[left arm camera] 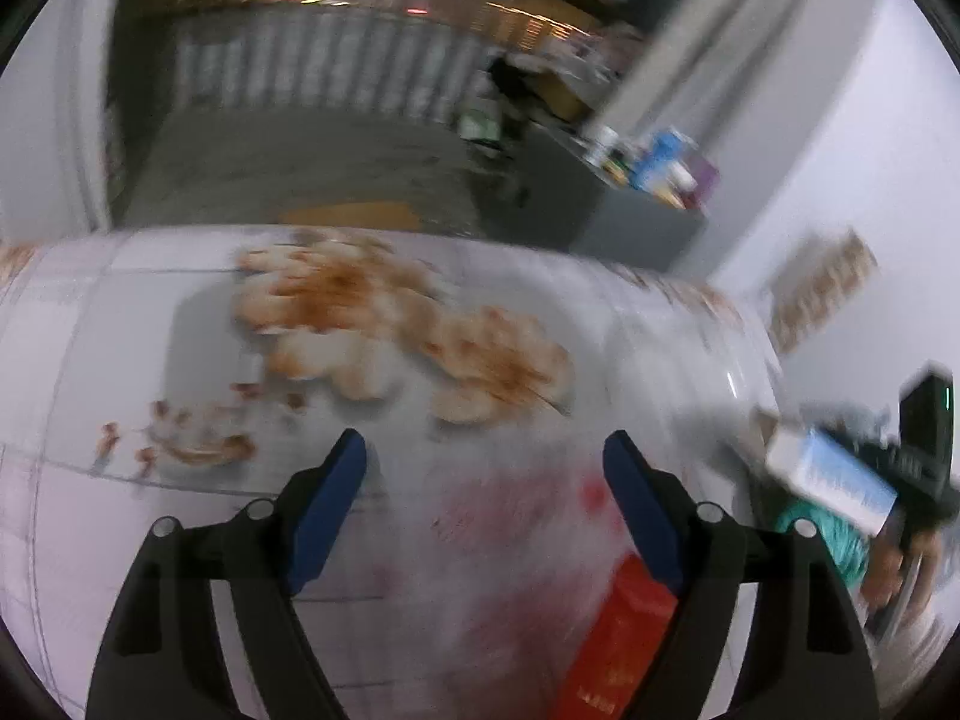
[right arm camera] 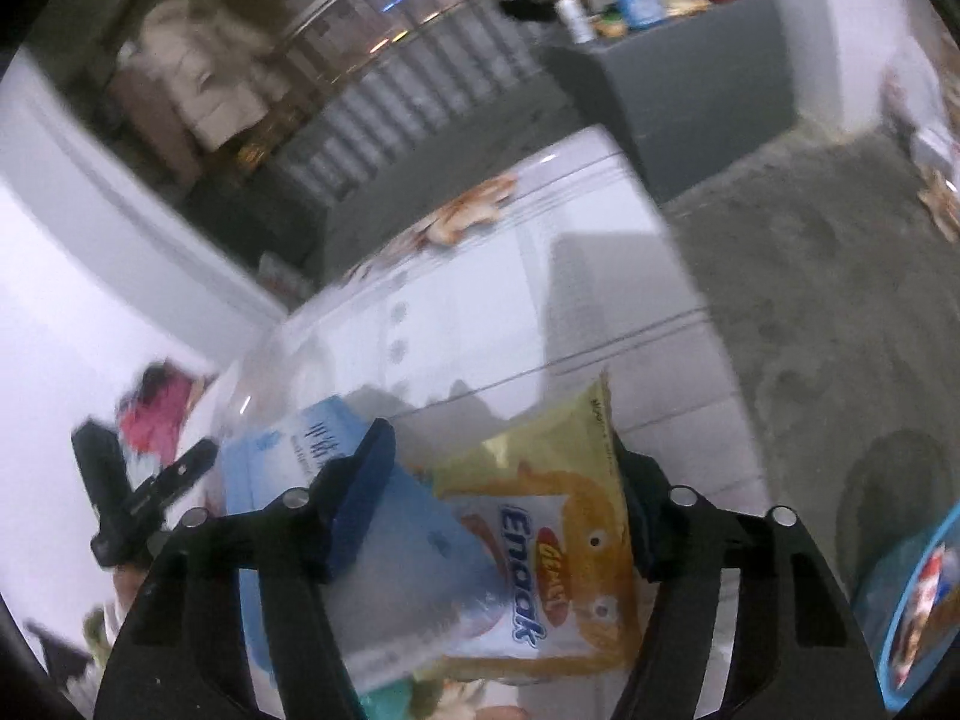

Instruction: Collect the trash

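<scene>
In the right wrist view my right gripper (right arm camera: 504, 474) is shut on a blue-and-white carton (right arm camera: 384, 564) and a yellow Enaak snack packet (right arm camera: 558, 546), held together between its fingers above the white table (right arm camera: 480, 324). In the left wrist view my left gripper (left arm camera: 486, 480) is open and empty over the table (left arm camera: 90, 420). A red packet (left arm camera: 618, 642) lies just under its right finger. The right gripper with the carton (left arm camera: 834, 474) shows at the right edge. The view is blurred by motion.
The tabletop bears a brown flower pattern (left arm camera: 384, 324). A grey cabinet (right arm camera: 678, 78) with bottles stands beyond the table. Grey carpet (right arm camera: 810, 276) lies to the right, with a blue-rimmed bin (right arm camera: 918, 600) at the lower right edge.
</scene>
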The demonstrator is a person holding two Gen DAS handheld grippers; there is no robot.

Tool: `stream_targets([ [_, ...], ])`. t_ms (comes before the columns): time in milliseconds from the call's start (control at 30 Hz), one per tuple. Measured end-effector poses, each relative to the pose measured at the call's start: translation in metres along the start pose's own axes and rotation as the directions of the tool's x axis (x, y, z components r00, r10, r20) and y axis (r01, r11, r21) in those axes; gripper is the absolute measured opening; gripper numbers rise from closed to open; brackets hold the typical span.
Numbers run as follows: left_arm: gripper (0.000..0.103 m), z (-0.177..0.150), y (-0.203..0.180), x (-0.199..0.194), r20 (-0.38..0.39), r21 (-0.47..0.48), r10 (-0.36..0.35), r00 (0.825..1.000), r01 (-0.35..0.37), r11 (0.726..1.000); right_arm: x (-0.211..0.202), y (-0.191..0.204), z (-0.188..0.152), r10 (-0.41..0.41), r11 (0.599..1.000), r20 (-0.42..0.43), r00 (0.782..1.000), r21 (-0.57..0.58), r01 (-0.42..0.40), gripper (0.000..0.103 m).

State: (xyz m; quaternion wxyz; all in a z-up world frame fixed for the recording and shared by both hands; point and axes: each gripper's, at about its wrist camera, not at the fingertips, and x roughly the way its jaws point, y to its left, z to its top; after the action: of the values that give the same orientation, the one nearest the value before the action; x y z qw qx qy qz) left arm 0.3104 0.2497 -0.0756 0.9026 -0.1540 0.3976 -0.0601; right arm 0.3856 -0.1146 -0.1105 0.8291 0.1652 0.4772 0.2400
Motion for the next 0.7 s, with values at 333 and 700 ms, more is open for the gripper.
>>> stream_targets([
  [333, 0.065, -0.048, -0.068, -0.010, -0.097, 0.206, -0.104, 0.990, 0.122, 0.971, -0.008, 0.047, -0.050, 0.001, 0.979, -0.075, 0.997, -0.204, -0.016, 0.046],
  [700, 0.048, -0.106, -0.102, -0.042, -0.137, 0.212, -0.156, 0.978, 0.183, 0.960, -0.034, 0.062, -0.107, 0.009, 0.972, -0.081, 0.997, -0.234, -0.028, 0.045],
])
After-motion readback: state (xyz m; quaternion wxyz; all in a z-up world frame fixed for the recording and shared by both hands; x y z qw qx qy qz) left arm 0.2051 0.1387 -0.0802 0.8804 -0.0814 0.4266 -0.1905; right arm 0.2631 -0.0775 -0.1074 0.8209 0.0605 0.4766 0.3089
